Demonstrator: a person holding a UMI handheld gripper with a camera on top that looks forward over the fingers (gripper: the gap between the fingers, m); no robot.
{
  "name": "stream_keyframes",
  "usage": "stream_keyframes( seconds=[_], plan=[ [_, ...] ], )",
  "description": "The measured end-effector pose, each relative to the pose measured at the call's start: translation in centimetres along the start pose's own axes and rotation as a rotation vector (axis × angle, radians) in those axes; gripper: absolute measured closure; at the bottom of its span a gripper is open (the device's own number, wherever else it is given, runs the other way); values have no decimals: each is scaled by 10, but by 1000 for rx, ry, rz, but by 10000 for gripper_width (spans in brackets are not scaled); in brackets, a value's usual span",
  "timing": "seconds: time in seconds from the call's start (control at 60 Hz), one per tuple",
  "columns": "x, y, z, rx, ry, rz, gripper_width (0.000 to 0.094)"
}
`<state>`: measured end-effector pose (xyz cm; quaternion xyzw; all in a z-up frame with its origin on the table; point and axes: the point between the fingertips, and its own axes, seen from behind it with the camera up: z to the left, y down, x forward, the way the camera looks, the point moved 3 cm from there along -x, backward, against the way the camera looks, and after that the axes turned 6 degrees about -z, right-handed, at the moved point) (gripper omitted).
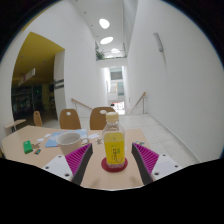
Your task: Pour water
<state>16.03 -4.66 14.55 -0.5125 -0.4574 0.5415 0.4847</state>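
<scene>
Gripper view of a long pale bench (40, 150) in a white-walled room. The gripper (112, 160) is held low over the near end of the bench, its two fingers spread wide; the pink pads, left (82, 159) and right (144, 158), face each other across the gap. A clear plastic bottle (113, 142) with a yellow label and a white cap stands upright between the fingers on a round pink coaster (116, 168), with open space visible on either side, so neither pad presses on it. The bottle's base lies roughly level with the pad tips, slightly nearer the right finger than the left. Just left of the bottle, beyond the left finger, sits a white bowl (70, 141); small items (35, 150), too small to identify, lie farther left on the bench. The bench's right edge runs away toward the far wall, with bare surface between it and the right finger. Two wooden chairs (70, 118) stand at the far side of the bench. Beyond them a corridor (117, 85) opens under ceiling lights.
</scene>
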Motion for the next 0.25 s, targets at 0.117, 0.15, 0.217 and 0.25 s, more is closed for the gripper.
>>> stream_keyframes(
  seconds=[0.117, 0.15, 0.217, 0.25],
  plan=[
    [-40, 16, 8, 67, -90, 31, 82],
    [-62, 22, 11, 79, -99, 33, 81],
    [-76, 31, 5, 102, -124, 47, 83],
    [-82, 35, 0, 116, -127, 50, 85]
  ],
)
